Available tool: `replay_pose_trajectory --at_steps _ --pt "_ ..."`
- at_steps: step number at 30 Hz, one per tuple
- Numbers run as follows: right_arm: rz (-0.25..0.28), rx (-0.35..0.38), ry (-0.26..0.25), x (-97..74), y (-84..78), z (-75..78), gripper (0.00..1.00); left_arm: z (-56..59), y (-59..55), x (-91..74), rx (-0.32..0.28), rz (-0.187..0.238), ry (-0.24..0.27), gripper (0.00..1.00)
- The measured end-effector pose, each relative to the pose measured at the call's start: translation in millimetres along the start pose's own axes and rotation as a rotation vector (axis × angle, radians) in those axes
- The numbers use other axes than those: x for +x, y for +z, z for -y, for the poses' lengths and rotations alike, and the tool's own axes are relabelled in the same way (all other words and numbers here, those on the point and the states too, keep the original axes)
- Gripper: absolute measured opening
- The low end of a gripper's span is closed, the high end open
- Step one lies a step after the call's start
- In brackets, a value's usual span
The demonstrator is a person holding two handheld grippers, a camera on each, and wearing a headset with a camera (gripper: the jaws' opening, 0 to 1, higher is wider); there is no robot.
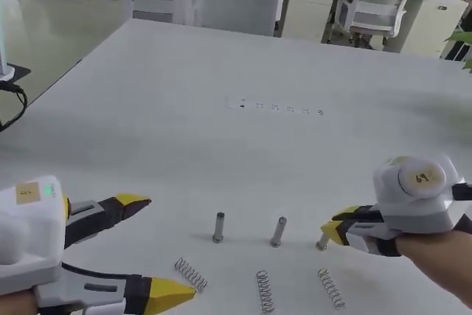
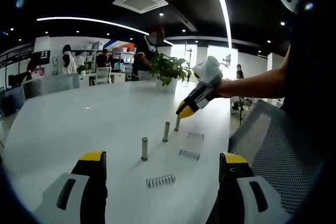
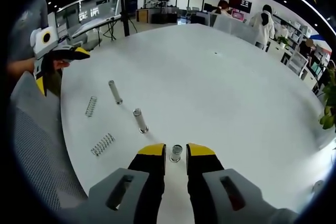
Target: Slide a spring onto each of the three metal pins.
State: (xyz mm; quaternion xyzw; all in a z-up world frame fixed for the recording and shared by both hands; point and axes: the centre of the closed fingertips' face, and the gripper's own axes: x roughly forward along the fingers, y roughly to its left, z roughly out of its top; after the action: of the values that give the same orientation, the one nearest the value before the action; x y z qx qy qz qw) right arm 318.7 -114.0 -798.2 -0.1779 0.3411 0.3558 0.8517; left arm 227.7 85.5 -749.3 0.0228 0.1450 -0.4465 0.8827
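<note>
Three short metal pins stand in a row near the table's front edge: left pin (image 1: 218, 227), middle pin (image 1: 278, 232), right pin (image 1: 323, 241). In front of them lie three loose springs (image 1: 191, 274) (image 1: 265, 291) (image 1: 331, 288). My right gripper (image 1: 332, 234) (image 3: 176, 156) has its yellow tips closed in on the right pin (image 3: 176, 153). My left gripper (image 1: 158, 247) (image 2: 164, 157) hovers wide open, left of the left pin (image 2: 144, 148), holding nothing. The nearest spring (image 2: 160, 180) lies just ahead of it.
The white table (image 1: 221, 79) stretches far ahead, with a flush socket strip (image 1: 274, 106) at its middle. Office chairs (image 1: 372, 1) and desks stand behind it. A potted plant (image 2: 168, 69) sits at the table's end. A mesh chair (image 2: 273, 145) is close by.
</note>
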Motion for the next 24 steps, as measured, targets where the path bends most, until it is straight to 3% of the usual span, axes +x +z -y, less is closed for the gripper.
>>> replay_pose_trajectory --at_steps 12,24 --pt "0.054 0.014 -0.031 -17.8 11.9 4.8 0.15 -1.0 1.7 2.2 -0.002 0.006 -0.001 0.86" --pt "0.081 0.017 -0.058 -38.6 7.0 0.2 0.14 1.0 -0.1 3.0 0.001 0.001 -0.009 0.86"
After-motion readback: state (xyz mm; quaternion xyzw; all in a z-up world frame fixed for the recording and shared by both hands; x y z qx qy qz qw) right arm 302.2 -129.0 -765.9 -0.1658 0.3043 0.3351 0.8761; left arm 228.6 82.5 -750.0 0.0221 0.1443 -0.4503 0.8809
